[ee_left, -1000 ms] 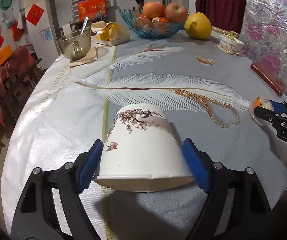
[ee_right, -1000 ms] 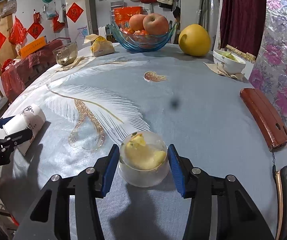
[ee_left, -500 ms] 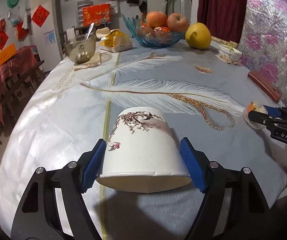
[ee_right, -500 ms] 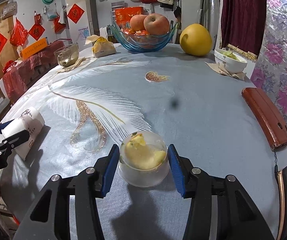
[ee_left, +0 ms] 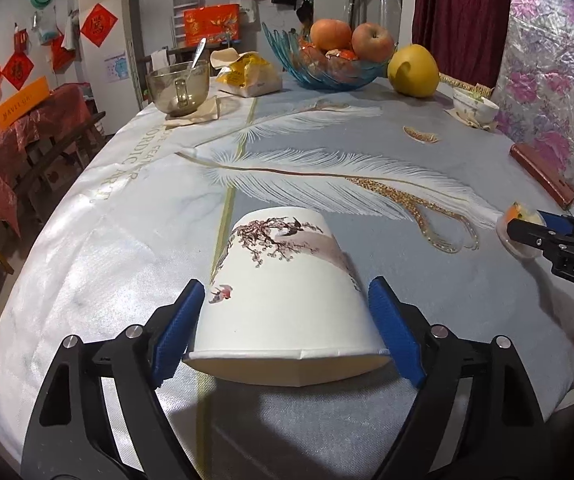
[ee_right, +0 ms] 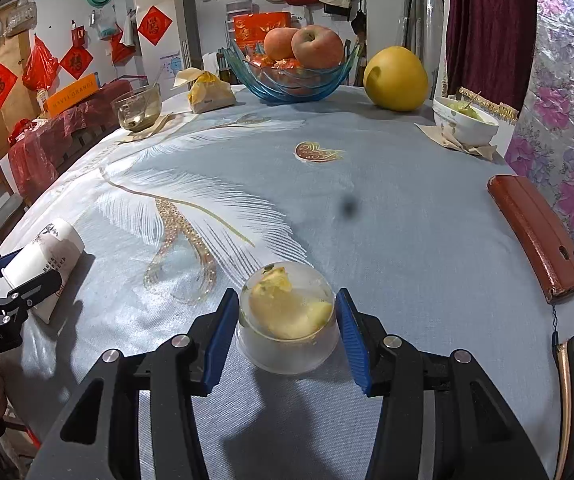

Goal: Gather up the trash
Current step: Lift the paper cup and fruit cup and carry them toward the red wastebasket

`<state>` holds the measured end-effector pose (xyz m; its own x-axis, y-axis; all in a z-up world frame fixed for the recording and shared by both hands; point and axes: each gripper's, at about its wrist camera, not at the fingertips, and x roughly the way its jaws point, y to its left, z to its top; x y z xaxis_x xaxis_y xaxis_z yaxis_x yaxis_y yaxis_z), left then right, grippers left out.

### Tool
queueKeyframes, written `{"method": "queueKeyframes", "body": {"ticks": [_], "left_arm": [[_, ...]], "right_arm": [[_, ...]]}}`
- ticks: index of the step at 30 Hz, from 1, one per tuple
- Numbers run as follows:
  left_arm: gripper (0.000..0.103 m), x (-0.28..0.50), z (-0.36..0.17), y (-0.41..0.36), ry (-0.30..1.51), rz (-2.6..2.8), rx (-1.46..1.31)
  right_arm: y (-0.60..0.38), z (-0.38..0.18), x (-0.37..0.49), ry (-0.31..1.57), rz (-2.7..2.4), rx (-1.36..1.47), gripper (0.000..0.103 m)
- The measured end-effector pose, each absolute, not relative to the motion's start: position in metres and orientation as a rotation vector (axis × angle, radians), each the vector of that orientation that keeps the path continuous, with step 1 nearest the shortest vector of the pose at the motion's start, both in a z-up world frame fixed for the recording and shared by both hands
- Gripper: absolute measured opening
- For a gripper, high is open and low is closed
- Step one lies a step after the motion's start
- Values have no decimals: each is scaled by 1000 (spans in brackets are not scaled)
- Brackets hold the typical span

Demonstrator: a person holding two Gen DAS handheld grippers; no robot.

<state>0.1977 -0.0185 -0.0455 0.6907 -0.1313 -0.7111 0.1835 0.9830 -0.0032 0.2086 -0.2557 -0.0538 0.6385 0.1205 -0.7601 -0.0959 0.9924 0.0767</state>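
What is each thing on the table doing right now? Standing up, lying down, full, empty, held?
Paper cup: on its side, between the left claw, whose jaws are opening.
Plastic cup: upright, yellow scraps inside, between the right claw, small gaps each side.
Fruit bowl: upright, holds apples.
Glass mug: upright, spoon inside.
White bowl: upright, green food inside.
Red case: lying flat, closed.

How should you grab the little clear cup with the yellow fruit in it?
Pinch the clear cup across its round side wall, low down, coming from the near table edge. It stands upright, and the right hand-held gripper already straddles it there with small gaps.
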Motion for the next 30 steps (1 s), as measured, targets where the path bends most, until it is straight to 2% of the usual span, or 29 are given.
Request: {"method": "queueKeyframes", "body": {"ticks": [9,15,19,30], "left_arm": [[76,189,-40,-12,770,-167,38],[76,169,-18,1,720,-157,7],[76,153,-2,10,691,-151,-11],[76,90,42,32,570,-129,-37]], "right_arm": [[-256,-54,209,865,127,32,50],[-262,-44,200,789,101,60,50],[-271,-36,186,753,147,184,50],[-259,17,116,620,253,277,50]]}}
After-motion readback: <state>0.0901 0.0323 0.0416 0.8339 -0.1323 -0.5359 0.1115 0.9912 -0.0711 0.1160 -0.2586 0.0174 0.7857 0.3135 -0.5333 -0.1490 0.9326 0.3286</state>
